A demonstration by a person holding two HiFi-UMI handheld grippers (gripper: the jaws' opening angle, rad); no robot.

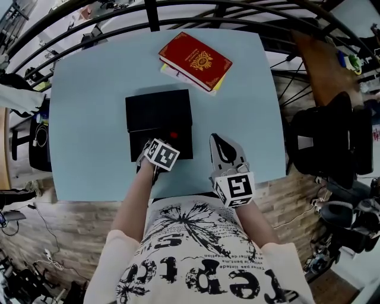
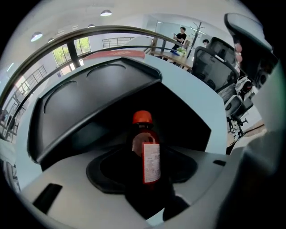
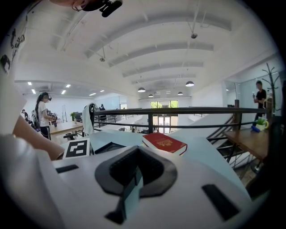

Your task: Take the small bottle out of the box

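A small dark bottle (image 2: pixel 145 150) with a red cap (image 1: pixel 173 135) and a white label stands upright inside the open black box (image 1: pixel 159 113), near its front edge. The box lid (image 2: pixel 89 103) is raised behind the bottle. My left gripper (image 1: pixel 167 142) reaches into the box from the near side. Its jaws stand wide on either side of the bottle, with a gap on each side, so the left gripper (image 2: pixel 144 181) is open around it. My right gripper (image 1: pixel 217 141) rests on the table to the right of the box; in its own view the right gripper (image 3: pixel 133 179) is shut and empty.
A red book (image 1: pixel 195 60) lies on a thinner yellow-edged one at the far side of the light blue table (image 1: pixel 89 119). A black office chair (image 1: pixel 332 142) stands beyond the table's right edge, and a dark railing (image 1: pixel 178 18) runs behind the table.
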